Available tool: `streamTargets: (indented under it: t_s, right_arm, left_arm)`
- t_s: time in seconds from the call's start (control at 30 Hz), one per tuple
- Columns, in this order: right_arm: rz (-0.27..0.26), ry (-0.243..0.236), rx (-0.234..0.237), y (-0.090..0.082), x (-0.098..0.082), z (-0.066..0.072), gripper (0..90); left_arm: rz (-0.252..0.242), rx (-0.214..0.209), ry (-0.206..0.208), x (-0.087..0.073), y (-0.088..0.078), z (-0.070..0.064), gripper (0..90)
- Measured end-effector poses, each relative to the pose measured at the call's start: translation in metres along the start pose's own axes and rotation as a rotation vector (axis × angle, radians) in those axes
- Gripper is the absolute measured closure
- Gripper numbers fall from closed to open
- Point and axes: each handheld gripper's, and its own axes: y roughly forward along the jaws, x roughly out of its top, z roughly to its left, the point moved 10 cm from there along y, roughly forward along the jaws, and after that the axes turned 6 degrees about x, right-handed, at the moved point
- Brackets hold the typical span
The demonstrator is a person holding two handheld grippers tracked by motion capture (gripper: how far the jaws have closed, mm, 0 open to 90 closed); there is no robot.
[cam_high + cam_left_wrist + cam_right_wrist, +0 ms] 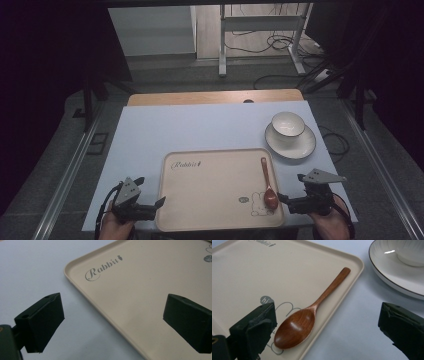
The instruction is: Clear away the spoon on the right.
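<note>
Wooden spoon point(305, 317) lies on tray point(287, 270), between wide-open, empty right tongs point(325, 327).

- The left gripper point(150, 196) is showing a black body topped by a grey three-cornered plate.
- The right gripper point(291, 189) is wearing the same grey plate.
- Blocky black jaws are showing small round holes near their tips.
- A dark cable is looping around each wrist.
</note>
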Motion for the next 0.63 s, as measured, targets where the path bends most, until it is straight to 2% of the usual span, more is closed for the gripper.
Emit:
streamTargets:
  t_s: [0.23, 0.47, 0.63]
  right_arm:
    - [0.004, -0.005, -0.038, -0.004, -0.009, -0.003, 0.0]
    - [0.037, 0.019, -0.041, -0.004, -0.028, -0.008, 0.0]
    - [0.026, 0.031, -0.038, -0.005, -0.027, -0.009, 0.0]
  left_arm:
    - [-0.003, 0.001, -0.004, 0.0, 0.0, 0.0, 3.1]
    - [-0.005, 0.001, -0.006, 0.0, 0.0, 0.0, 3.1]
    - [-0.002, 0.0, -0.007, 0.0, 0.0, 0.0, 3.1]
